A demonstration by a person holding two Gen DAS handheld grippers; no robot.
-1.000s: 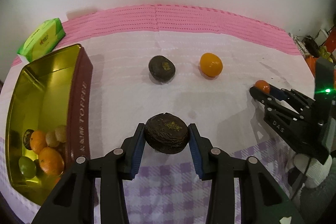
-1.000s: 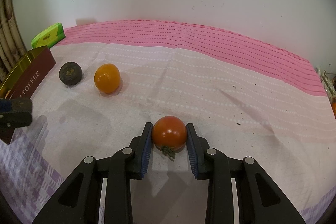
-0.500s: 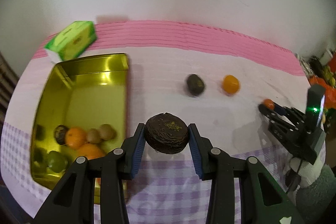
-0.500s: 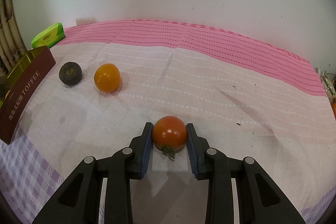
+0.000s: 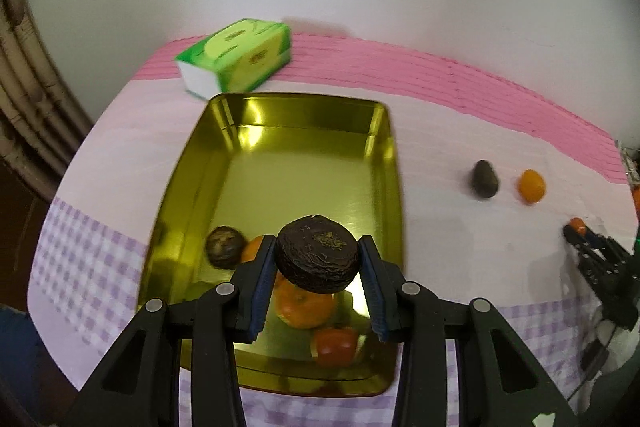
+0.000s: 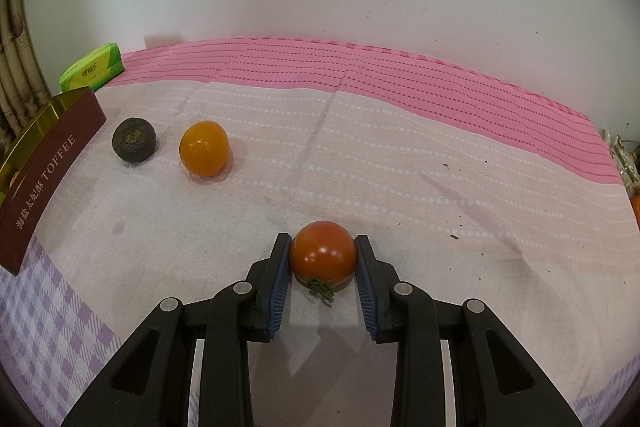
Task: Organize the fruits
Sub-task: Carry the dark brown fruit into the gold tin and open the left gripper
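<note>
Left claw (image 5: 318,267) has carried the dark fruit (image 5: 317,254) over the tin (image 5: 384,155).

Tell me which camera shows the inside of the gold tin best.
The left wrist view: it looks straight down into the gold tin, with fruit piled at its near end. The right wrist view catches only its brown lettered side wall and a sliver of rim at the left edge.
</note>
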